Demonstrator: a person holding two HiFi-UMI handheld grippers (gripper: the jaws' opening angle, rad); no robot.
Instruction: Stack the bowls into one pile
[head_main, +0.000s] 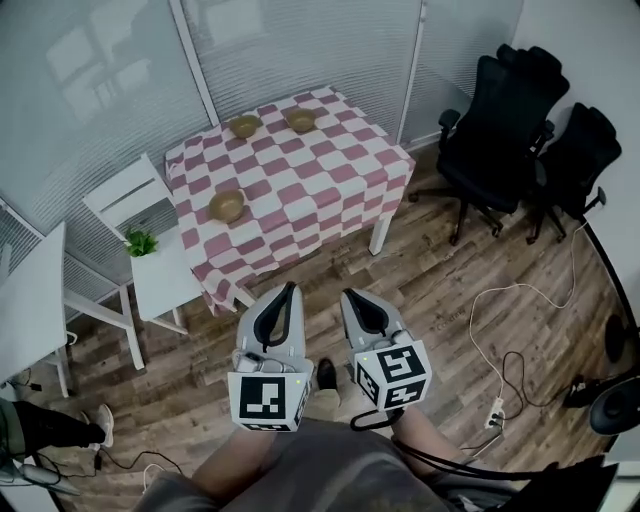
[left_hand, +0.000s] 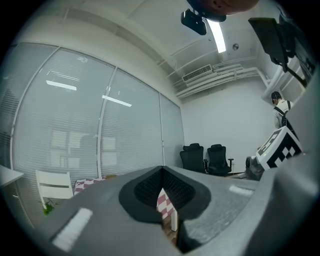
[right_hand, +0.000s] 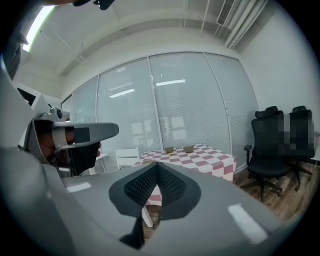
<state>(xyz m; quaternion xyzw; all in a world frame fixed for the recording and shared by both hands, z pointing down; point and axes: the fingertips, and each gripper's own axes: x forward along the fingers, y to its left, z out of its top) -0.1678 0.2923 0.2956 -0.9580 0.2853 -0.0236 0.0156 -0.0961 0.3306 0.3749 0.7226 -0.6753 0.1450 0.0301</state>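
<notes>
A person stands on a wooden floor (head_main: 430, 270), seen from above, holding a pair of tongs in each hand at waist height. Ahead of them stands a square worktop (head_main: 330, 170) covered in a red-and-white checked cloth, close to a glass wall with blinds.

Three tan bowls sit on the cloth, none of them stacked. The far-left bowl (head_main: 245, 126) and the far-right bowl (head_main: 300, 120) sit near each other, but not touching, by the far edge. The near bowl (head_main: 227, 206) sits alone towards the left edge, well apart from the other two.

The left tongs (head_main: 291, 287) and the right tongs (head_main: 347, 294) are side by side, short of the worktop's near corner and well apart from every bowl. Each carries a cube with square markers at its rear.

In the left gripper view, the left tongs (left_hand: 161, 170) are pressed together at the tips with nothing between them. In the right gripper view, the right tongs (right_hand: 156, 164) are likewise pressed together and empty, and the two far bowls appear small on the cloth beyond them.

A white chair (head_main: 125, 195) stands left of the worktop, with a small potted plant (head_main: 140, 242) just in front of it. Two black office chairs (head_main: 500, 110) stand to the right. Cables and a power strip (head_main: 493, 412) lie on the floor at lower right.
</notes>
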